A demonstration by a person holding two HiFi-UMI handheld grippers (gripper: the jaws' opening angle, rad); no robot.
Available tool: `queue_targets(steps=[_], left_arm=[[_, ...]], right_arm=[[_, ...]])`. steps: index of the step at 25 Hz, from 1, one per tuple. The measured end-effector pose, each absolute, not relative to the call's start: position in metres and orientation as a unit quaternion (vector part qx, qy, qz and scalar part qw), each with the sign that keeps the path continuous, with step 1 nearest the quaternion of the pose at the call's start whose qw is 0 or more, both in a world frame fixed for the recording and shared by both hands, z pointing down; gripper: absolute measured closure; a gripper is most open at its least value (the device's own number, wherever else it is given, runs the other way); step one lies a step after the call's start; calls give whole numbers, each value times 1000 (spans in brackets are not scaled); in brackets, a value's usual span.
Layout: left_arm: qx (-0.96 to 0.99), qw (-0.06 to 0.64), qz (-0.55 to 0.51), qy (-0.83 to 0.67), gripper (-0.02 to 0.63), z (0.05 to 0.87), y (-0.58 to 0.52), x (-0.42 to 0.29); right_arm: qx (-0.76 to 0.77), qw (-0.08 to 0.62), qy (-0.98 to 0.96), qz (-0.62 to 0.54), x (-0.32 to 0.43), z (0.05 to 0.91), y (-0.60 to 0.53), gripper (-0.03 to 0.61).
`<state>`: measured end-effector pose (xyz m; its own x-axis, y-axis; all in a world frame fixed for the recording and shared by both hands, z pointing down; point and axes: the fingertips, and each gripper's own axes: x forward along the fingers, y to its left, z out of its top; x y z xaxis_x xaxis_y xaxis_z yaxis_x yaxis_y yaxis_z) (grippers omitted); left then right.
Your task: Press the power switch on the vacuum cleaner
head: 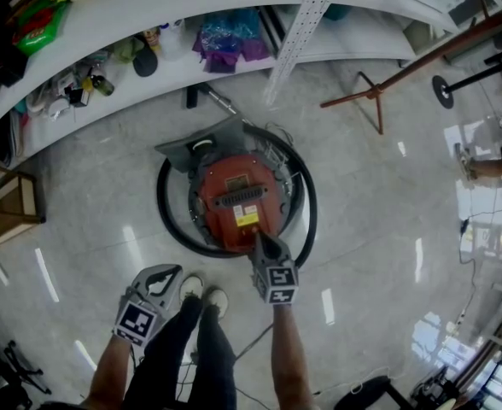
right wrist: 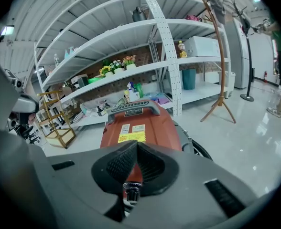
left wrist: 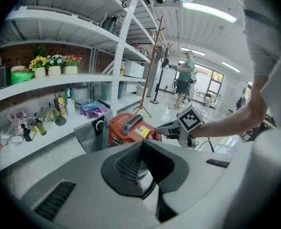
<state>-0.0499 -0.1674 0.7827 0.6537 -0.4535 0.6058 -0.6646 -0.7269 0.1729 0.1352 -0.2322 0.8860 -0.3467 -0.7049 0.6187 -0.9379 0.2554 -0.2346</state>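
Red domed vacuum cleaner (head: 232,176), ribbed black handle (head: 244,199), looped black hose (head: 160,205).

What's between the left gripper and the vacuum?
In the head view, only the black hose lies between the left gripper and the vacuum.

Honestly, nothing here is actually readable. Mid-frame in the right gripper view, the red vacuum cleaner (right wrist: 162,130) has a yellow sticker (right wrist: 131,137) with two small white labels (right wrist: 138,128) just above it. There's also a dark plate (right wrist: 134,112) on its handle, but all the print is too tiny to make out.
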Motion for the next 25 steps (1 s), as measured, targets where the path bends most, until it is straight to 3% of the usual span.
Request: queue_targets(steps=[25], left_arm=[[883, 208, 273, -319, 607, 795, -162, -54]], right_arm=[[538, 212, -764, 288, 139, 894, -230, 566]])
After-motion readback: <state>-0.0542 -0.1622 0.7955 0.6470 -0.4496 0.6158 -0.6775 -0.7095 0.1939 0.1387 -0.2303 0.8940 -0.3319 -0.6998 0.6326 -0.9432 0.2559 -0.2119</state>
